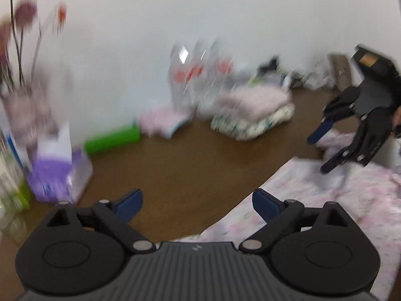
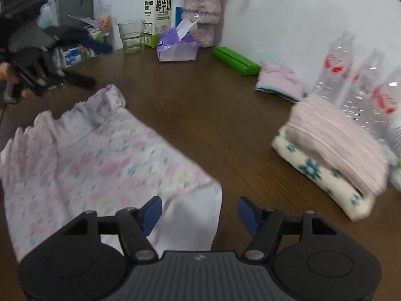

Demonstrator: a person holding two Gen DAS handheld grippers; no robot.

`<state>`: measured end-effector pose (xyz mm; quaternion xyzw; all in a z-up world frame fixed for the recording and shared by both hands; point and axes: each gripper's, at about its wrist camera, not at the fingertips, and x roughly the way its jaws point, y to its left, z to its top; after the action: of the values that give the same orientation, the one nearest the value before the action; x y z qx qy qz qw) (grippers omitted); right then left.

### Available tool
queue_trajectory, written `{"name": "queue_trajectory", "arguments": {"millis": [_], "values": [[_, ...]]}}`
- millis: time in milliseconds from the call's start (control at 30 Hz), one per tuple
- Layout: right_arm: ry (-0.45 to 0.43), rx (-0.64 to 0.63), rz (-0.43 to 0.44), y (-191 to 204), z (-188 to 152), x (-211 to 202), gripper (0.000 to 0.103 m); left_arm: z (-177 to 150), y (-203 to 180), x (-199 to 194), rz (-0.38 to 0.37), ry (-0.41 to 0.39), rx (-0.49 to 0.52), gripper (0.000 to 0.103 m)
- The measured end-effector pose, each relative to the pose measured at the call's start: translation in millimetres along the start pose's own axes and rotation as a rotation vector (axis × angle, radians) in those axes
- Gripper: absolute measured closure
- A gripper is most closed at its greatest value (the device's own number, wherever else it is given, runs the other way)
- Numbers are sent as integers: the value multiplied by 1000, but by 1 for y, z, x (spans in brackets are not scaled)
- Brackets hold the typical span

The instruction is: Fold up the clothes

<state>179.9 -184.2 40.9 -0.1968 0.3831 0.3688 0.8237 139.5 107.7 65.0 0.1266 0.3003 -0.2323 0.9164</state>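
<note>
Left fingers: the left gripper [image 1: 198,204] is hovering over the brown table [image 1: 175,170] with its blue pads [image 1: 130,204] spread wide, holding nothing; the view is smearing, so finer detail cannot be told.
Right fingers: the right gripper [image 2: 198,212] is also standing wide open and empty, its pads poised just above the near corner of the floral garment [image 2: 100,165].
Far left: a glass [image 2: 131,36], a milk carton [image 2: 159,12] and a purple tissue pack [image 2: 178,47] are standing along the wall, well apart from the work.
Centre left: the floral garment is lying spread on the table, ruffled edge toward the far side, a plain white inner layer showing at the near corner.
Centre: a green box [image 2: 235,61] is resting by the wall.
Right: a folded stack [image 2: 333,158], a pink piece on top of a white flowered one, is sitting in front of clear bottles [image 2: 356,87].
Step in hand: judging by the open, empty fingers and the flat cloth, a fold is being set up, not yet gripped.
Next move: each gripper would likely need to be coming down on an edge or corner of the garment and pinching only the layers meant to travel, then lifting both sides evenly so the thin cloth is not bunching.
</note>
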Motion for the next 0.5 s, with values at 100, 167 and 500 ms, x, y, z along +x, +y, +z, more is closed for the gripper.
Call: {"name": "queue_trajectory", "arguments": {"millis": [100, 167, 500], "values": [[30, -30, 37, -9, 11, 24, 43, -5, 17, 25, -82, 112, -41, 17], [56, -55, 49, -12, 15, 35, 58, -10, 20, 33, -90, 166, -21, 22], [-32, -135, 51, 10, 8, 18, 100, -24, -3, 17, -83, 147, 171, 99]]}}
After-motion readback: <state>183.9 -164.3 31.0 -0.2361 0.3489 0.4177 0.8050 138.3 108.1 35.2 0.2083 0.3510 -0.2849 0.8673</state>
